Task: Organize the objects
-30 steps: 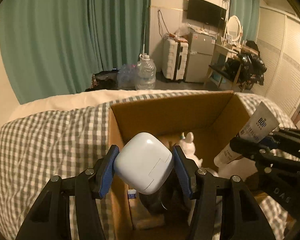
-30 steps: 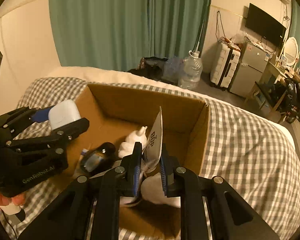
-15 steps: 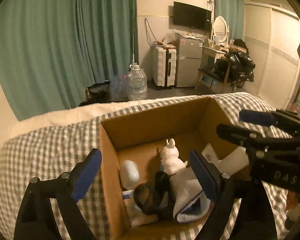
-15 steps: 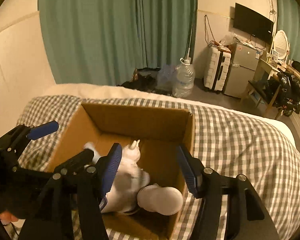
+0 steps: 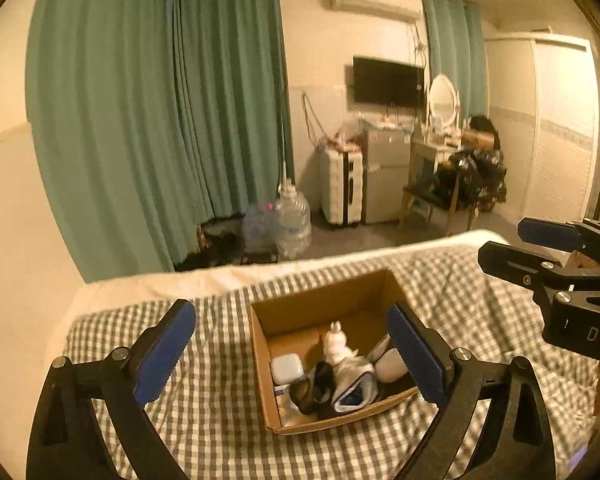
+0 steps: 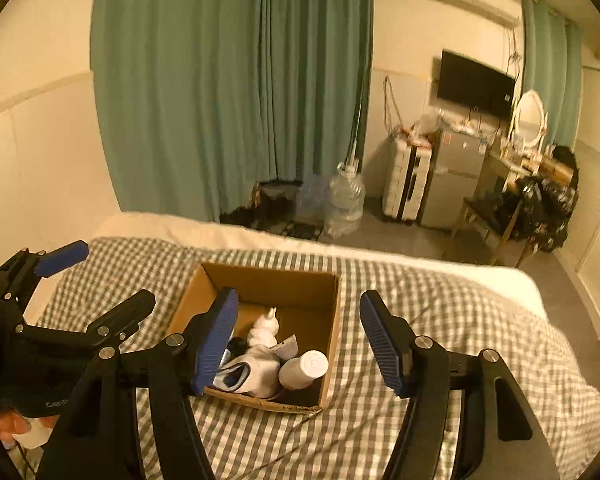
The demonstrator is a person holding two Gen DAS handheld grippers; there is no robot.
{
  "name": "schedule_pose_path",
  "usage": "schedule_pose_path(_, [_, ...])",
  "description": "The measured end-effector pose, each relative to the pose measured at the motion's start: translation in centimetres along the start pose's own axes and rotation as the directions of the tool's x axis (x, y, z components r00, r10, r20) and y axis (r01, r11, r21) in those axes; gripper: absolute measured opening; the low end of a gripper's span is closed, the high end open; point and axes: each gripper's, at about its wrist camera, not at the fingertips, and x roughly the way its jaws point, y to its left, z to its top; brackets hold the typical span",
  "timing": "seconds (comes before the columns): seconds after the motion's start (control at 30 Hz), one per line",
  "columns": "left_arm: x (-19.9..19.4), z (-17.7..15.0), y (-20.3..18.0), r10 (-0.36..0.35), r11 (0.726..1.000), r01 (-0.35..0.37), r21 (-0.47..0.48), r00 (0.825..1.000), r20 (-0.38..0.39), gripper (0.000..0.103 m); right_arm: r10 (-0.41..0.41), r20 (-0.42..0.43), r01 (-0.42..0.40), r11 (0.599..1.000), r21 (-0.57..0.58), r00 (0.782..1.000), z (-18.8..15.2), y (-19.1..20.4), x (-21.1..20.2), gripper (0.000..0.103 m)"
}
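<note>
Both the left claw (image 5: pixel 288 356) and right claw (image 6: pixel 296 340), now wide open and empty, have dropped case (image 5: pixel 287 366) and tube (image 6: pixel 303 368) into the box (image 5: pixel 320 304) at lower centre, so packing looks finished.

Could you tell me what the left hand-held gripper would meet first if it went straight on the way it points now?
Probably the open brown cardboard box on the checked bedcover: it lies between the open fingers of the left hand-held gripper, with nothing visible before it. Depth is hard to judge.
</note>
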Motion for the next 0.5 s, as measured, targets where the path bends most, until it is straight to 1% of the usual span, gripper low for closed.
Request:
schedule_pose_path(0.03, [-1.0, 0.3, 0.0, -0.003, 1.0, 0.003, -0.004, 1.0, 0.014, 0.1, -0.004, 0.014, 0.004, 1.0, -0.002, 1.0, 0.3, 0.2, -1.0, 0.068])
schedule_pose_path(0.13, [-4.1, 1.3, 0.2, -0.001, 1.0, 0.002, -0.014, 0.999, 0.054, 0.101, -0.015, 0.068, 0.016, 1.0, -0.004, 0.998, 1.1, 0.6, -4.6, 0.073])
schedule_pose_path(0.2, [-6.1, 1.8, 0.4, 0.014, 1.0, -0.013, -0.013, 0.997, 0.08, 0.102, -0.021, 0.102, 0.022, 1.0, -0.006, 0.995, 1.5, 0.9, -6.9, 0.074])
schedule_pose_path(0.3, [-8.3, 2.3, 0.8, 0.022, 1.0, -0.02, -0.018, 0.995, 0.099, 0.102, -0.024, 0.139, 0.026, 1.0, -0.013, 0.99, 1.8, 1.3, -9.7, 0.076])
schedule_pose_path(0.4, [-10.4, 2.2, 1.2, 0.019, 1.0, -0.017, -0.021, 0.994, 0.112, 0.103, -0.024, 0.175, 0.027, 1.0, -0.014, 0.984, 1.7, 1.7, -12.4, 0.084])
schedule_pose_path(0.5, [-12.2, 1.9, 1.3, 0.034, 0.999, -0.032, -0.017, 0.991, 0.127, 0.103, -0.026, 0.201, 0.03, 0.999, -0.015, 0.979, 1.2, 1.8, -14.6, 0.085])
